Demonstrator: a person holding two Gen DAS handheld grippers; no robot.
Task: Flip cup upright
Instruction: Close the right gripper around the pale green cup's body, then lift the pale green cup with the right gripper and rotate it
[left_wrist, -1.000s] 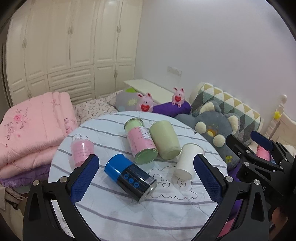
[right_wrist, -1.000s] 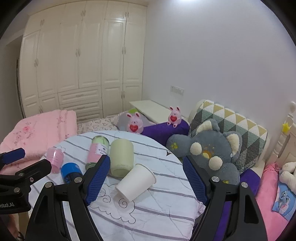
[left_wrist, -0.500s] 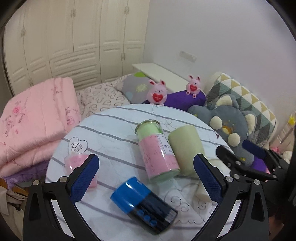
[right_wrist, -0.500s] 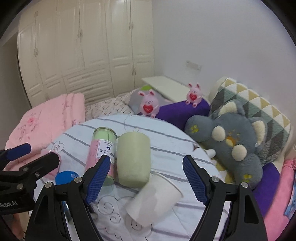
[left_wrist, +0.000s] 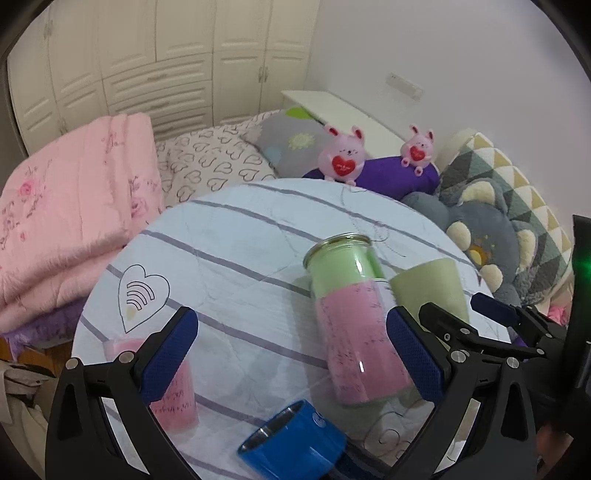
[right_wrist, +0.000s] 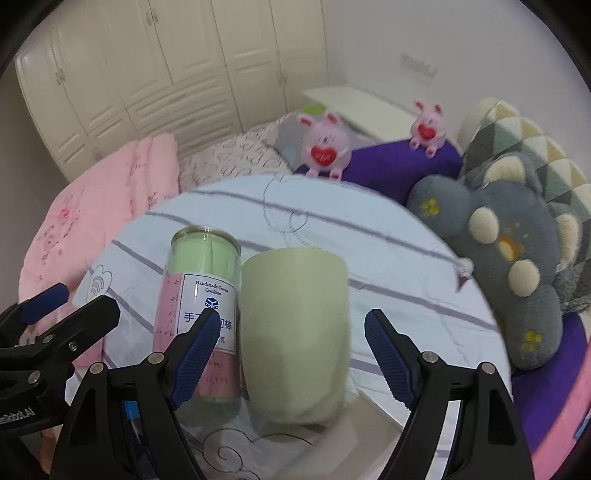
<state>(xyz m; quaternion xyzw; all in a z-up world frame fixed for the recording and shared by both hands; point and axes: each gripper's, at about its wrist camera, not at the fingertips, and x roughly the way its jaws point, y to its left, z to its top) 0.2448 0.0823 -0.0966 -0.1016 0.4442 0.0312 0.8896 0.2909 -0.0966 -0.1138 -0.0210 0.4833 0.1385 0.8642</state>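
The right hand-held gripper (right_wrist: 288, 354) is spread wide, gripping nothing, with the pale green cup (right_wrist: 295, 332) lying on its side between its fingers. A cookie jar (right_wrist: 201, 306) lies touching the cup's left side. The left hand-held gripper (left_wrist: 291, 354) also gapes empty over the striped round bench (left_wrist: 229, 258), whose far edge curves ahead, beyond bare cloth.
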